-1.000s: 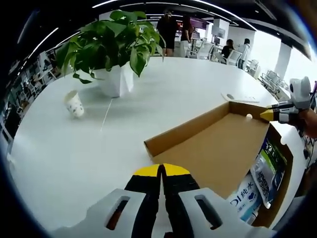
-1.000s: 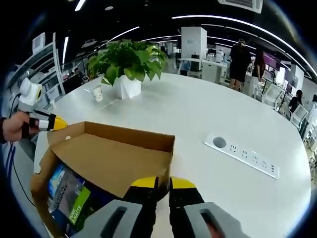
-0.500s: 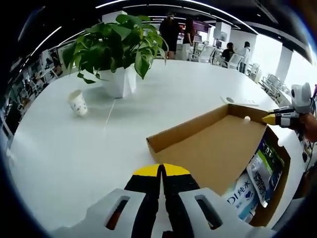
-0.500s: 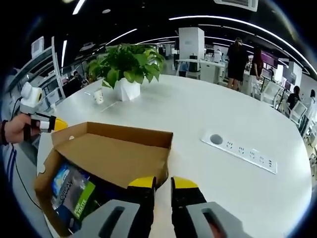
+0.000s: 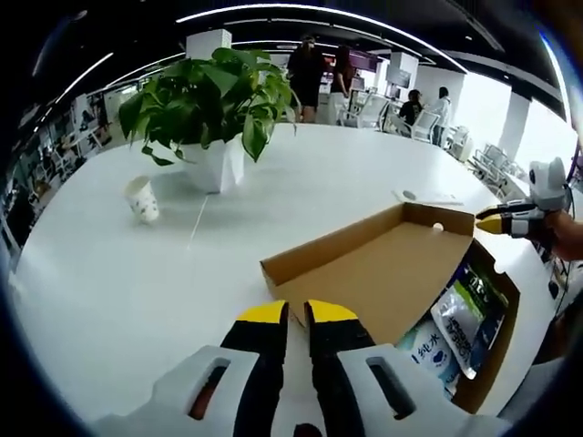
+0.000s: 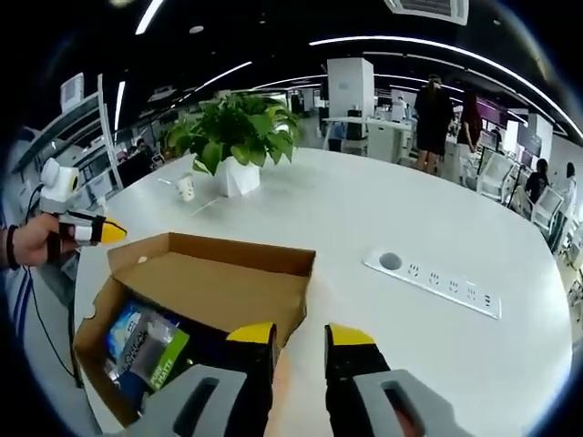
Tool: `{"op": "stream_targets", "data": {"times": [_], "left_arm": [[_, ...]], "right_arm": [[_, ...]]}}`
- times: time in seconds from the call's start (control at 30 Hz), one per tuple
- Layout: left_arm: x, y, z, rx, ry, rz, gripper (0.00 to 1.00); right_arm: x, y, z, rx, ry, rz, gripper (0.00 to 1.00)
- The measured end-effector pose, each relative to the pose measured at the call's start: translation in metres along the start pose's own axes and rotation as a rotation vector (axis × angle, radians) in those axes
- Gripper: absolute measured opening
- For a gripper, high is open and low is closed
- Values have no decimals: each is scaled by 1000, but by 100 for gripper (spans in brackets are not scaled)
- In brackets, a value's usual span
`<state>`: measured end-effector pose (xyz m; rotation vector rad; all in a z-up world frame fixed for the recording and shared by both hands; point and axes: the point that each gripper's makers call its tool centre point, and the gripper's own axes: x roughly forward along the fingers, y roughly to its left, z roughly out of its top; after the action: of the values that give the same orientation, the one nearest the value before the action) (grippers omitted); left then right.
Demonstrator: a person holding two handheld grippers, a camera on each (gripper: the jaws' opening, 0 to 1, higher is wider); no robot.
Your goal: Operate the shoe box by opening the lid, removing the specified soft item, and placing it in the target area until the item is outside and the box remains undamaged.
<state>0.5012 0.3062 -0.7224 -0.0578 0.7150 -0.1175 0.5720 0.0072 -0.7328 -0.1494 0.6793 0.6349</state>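
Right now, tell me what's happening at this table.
A person holds two grippers over a cardboard shoe box on the white table. Its lid is already folded open, and soft packets lie inside. The left gripper and right gripper are both open and holding nothing; no packet is out yet.

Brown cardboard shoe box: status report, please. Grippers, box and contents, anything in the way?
Left gripper and right gripper open, empty. Brown cardboard shoe box lid open; soft packets inside. White power strip beside box, nothing blocking.
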Motion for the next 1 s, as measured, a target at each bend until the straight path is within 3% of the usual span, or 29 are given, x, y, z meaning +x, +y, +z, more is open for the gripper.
{"op": "stream_targets", "data": {"times": [0.43, 0.6, 1.0], "left_arm": [[-19, -20, 1, 46, -32, -57, 14], [-27, -32, 1, 61, -67, -106, 18], [-36, -56, -13, 92, -76, -180, 23]], "right_arm": [[-22, 5, -2, 3, -35, 7, 23], [-31, 8, -3, 14, -54, 26, 27], [-57, 13, -25, 32, -59, 52, 29]]}}
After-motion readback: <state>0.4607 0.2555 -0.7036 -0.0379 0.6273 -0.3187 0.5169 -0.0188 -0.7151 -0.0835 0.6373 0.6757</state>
